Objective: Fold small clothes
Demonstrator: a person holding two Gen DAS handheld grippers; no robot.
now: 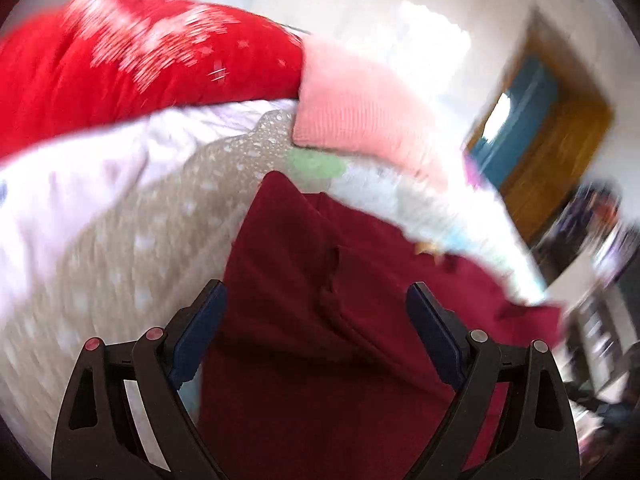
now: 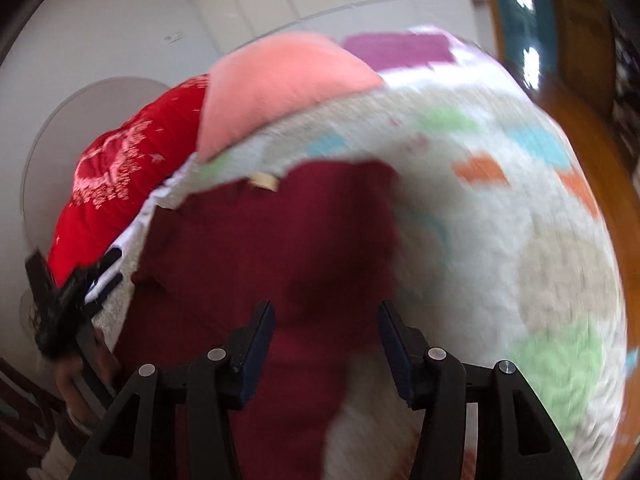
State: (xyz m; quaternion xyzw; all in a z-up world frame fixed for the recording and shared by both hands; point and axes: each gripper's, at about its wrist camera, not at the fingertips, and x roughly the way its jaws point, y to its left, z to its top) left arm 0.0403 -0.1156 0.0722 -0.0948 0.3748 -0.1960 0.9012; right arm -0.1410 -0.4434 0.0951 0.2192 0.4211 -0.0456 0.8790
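A dark red piece of clothing (image 1: 320, 300) is spread out on a bed, on top of a soft blanket (image 1: 132, 248) with coloured patches. Both pictures are blurry.

In the left wrist view, the left claw (image 1: 316, 308) is seen wide apart above the dark red cloth, with nothing held between its blue pads (image 1: 204, 320). A fold or seam can be made out down the middle of the cloth.

In the right wrist view, the right claw (image 2: 326, 328) is also seen parted over the same dark red cloth (image 2: 272, 248), and nothing is pinched in it. A small tan tag (image 2: 264, 181) is seen at the far edge of the cloth.

At the head of the bed, a bright red pillow (image 1: 120, 64) with white marks and a pink pillow (image 1: 360, 108) are found side by side. A wooden door frame (image 1: 560, 128) is seen off to the right.
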